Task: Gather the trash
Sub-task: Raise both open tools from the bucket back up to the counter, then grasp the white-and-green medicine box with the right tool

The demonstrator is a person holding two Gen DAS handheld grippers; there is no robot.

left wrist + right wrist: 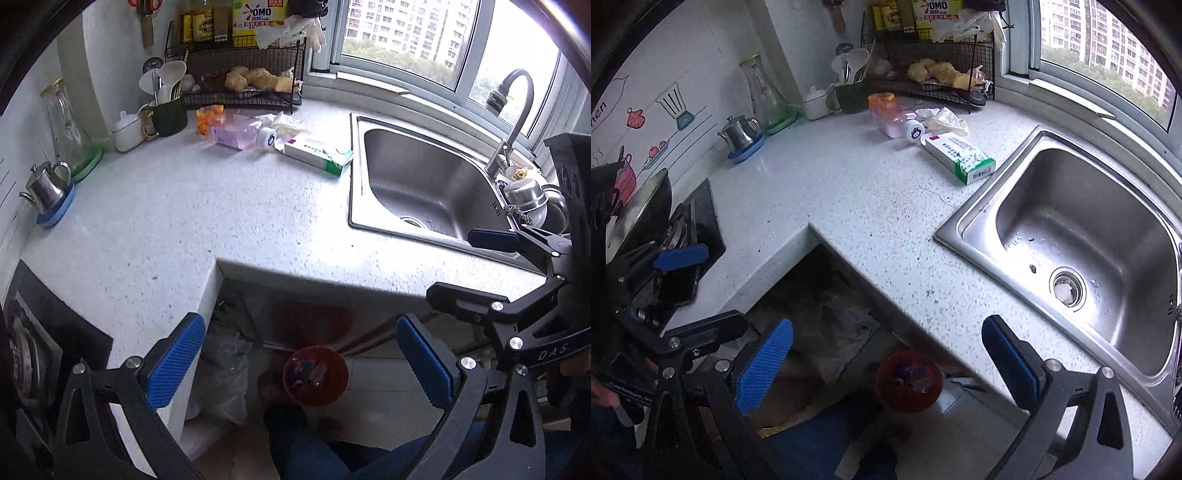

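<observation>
Right now both of my tongs hang over the inner corner of the table (229,221), and neither one has anything in it: the left tongs (301,360) stand spread wide with bare blue pads, and the right tongs (886,363) are spread just the same. Below them, on the floor under the table edge, sits the red bin (908,380), and I can see a few scraps already lying in it, so I judge I am between pickups, with a fresh reach due. What is left to collect lies in a cluster at the back of the table, in front of the wire rack (247,81): a white and green carton (960,157) lying flat nearest the sink (1082,236), a pink bottle (240,133) on its side touching it, a crumpled white plastic wrapper (942,118) just behind those, and an orange wrapper (211,118) beside the bottle. The carton looks the easiest next target, being closest and free on its near side. To take it I would carry one of the tongs forward across the table, lower it so the pads straddle the carton's narrow width, and keep clear of the bottle so it does not roll.
</observation>
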